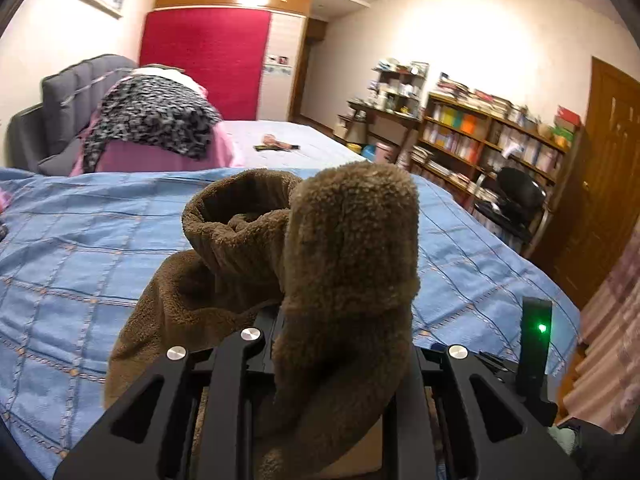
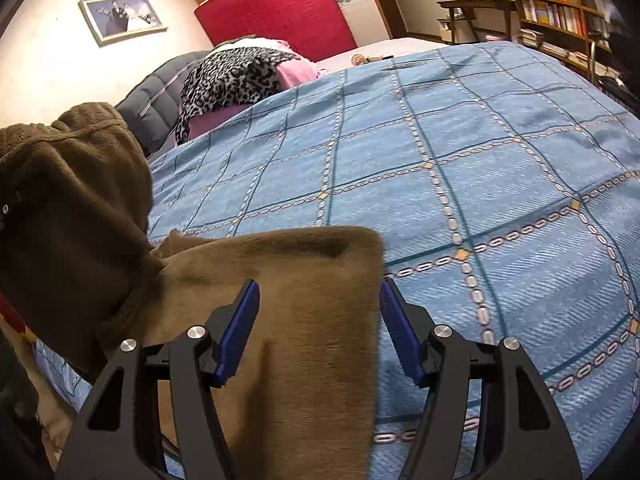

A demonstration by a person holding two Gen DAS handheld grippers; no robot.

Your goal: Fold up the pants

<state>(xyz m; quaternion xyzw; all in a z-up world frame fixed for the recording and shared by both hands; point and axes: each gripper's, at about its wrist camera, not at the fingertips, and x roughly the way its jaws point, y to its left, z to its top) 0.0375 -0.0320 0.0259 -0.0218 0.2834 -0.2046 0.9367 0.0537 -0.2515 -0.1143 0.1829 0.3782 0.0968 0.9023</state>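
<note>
The brown fleece pants rise in a thick bunch in front of the left wrist camera and drape over my left gripper. It is shut on the pants, and the cloth hides its fingertips. In the right wrist view a flat leg of the pants lies on the blue checked bedspread. My right gripper stands open just over that leg, its blue pads on either side of the cloth and not pressing it. The lifted bunch hangs at the left.
The blue bedspread covers the bed. Behind it lie a leopard-print cloth on pink bedding, a grey headboard and a small object on a pale sheet. A bookshelf, black chair and wooden door stand right.
</note>
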